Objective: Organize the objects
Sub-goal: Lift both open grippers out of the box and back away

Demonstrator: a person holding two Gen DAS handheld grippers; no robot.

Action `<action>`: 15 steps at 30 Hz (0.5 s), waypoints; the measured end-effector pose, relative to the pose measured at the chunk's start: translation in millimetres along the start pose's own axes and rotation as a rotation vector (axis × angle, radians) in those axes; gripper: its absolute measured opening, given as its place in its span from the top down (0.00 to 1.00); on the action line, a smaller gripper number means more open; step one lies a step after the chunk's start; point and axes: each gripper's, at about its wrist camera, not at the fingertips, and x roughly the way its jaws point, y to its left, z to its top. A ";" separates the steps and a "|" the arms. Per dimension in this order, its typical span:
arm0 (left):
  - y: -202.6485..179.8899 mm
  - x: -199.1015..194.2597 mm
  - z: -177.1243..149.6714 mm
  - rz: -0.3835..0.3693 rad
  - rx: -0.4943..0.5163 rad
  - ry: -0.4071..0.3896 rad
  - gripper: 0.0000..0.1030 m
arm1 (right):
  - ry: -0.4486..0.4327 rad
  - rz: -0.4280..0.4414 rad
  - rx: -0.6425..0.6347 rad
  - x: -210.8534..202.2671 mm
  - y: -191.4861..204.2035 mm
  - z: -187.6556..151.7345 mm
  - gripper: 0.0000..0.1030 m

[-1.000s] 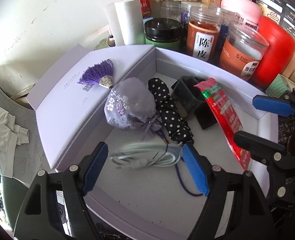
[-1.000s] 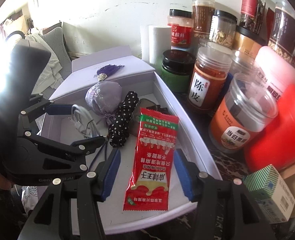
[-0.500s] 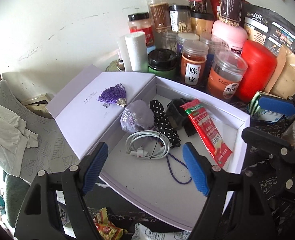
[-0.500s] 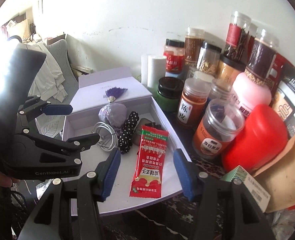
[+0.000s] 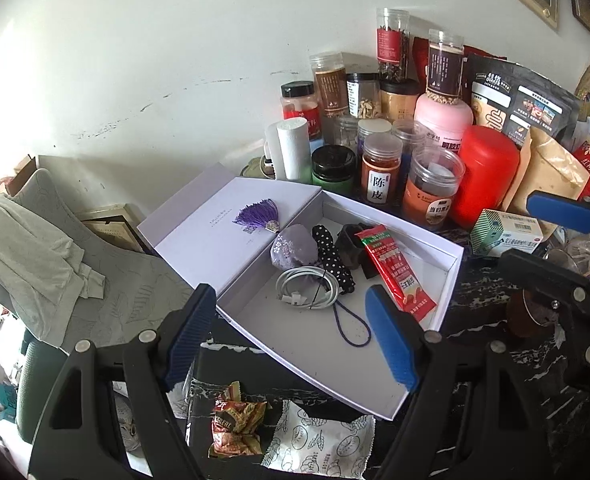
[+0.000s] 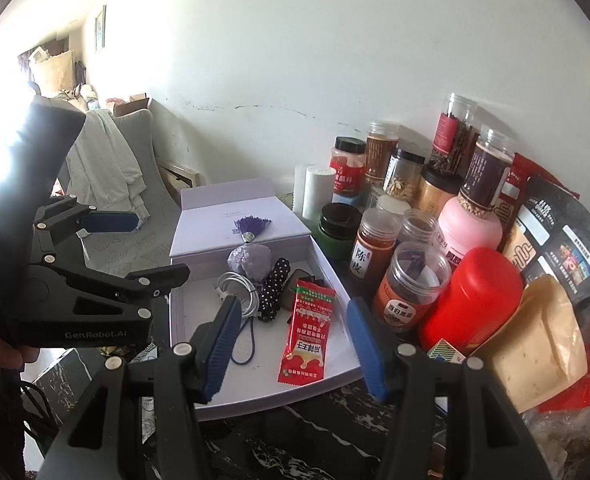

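Observation:
An open lilac box point(image 5: 451, 276) holds a coiled white cable point(image 5: 307, 286), a lilac pouch point(image 5: 293, 250), a black polka-dot bundle point(image 5: 333, 260), a dark item point(image 5: 349, 246) and a red sachet point(image 5: 395, 272). A purple tassel point(image 5: 257, 216) lies on the flipped lid point(image 5: 199, 236). My left gripper point(image 5: 291, 336) hangs open above the box's near edge, holding nothing. My right gripper point(image 6: 293, 348) is open and bare too, high over the red sachet point(image 6: 309, 336) and the box's front rim point(image 6: 255, 404). Each gripper shows in the other's view, left point(image 6: 135, 248) and right point(image 5: 547, 240).
Jars point(image 5: 379, 176), a red container point(image 5: 485, 176), a paper roll point(image 5: 293, 152) and pouches crowd the wall behind the box. A green-white carton point(image 5: 507, 234) sits to its right. Snack wrappers point(image 5: 235, 420) lie on the dark table in front. A chair with cloth point(image 5: 35, 248) stands left.
Both grippers have risen and drawn back from the box, so it looks smaller and the table front and more jars show. Nothing in the box has moved.

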 end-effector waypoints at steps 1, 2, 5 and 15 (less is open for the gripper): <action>0.6 -9.4 -1.1 0.005 -0.003 -0.009 0.26 | -0.010 -0.001 0.001 -6.8 0.9 0.6 0.46; 0.9 -16.5 -2.2 0.010 -0.006 -0.015 0.26 | -0.019 -0.002 -0.001 -14.1 2.5 0.9 0.46; 1.5 -39.9 -7.0 0.025 -0.009 -0.032 0.26 | -0.045 -0.005 -0.009 -34.3 7.9 0.2 0.46; 3.4 -103.4 -32.0 0.052 -0.025 -0.076 0.21 | -0.091 0.002 -0.043 -80.1 29.5 -10.1 0.46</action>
